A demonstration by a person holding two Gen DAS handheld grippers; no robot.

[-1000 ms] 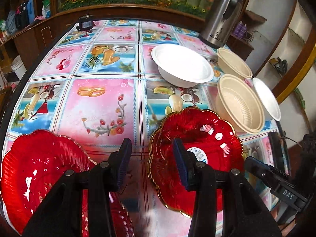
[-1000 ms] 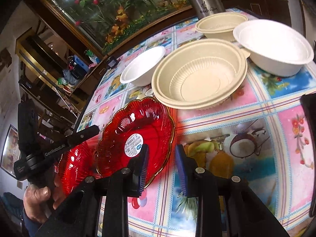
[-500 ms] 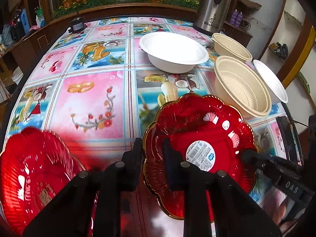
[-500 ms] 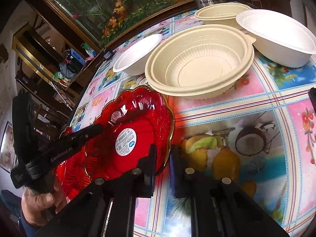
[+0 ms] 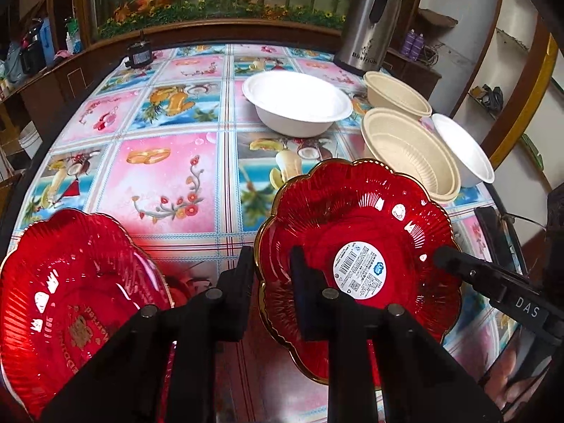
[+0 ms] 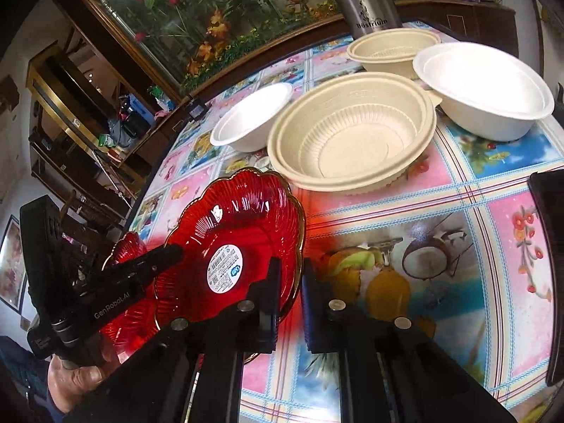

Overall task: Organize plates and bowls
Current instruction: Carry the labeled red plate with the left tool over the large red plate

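Left wrist view is showing the left gripper (image 5: 271,275) pinching the near-left rim of a red scalloped plate (image 5: 356,246), one finger lying outside the gold edge and the other inside the dish. That plate, carrying a round white label (image 5: 359,269), is appearing tilted, its far rim raised over the patterned tablecloth (image 5: 158,176). A second red plate (image 5: 70,292) is sitting at lower left, apart from the first. Right wrist view is showing the right gripper (image 6: 290,292) clamping the opposite rim of the same labelled plate, jaws pressed together on the edge. A hand (image 6: 75,384) is grasping the left gripper's handle at lower left of that view. Beyond the plate, a large beige ribbed bowl (image 6: 352,130) is resting on the cloth; whether it touches the plate cannot be told. A white bowl (image 6: 253,116) is standing to its left, another white bowl (image 6: 483,88) to its right, and a smaller beige bowl (image 6: 391,49) behind. A steel flask (image 5: 370,17) is standing at the table's far edge.
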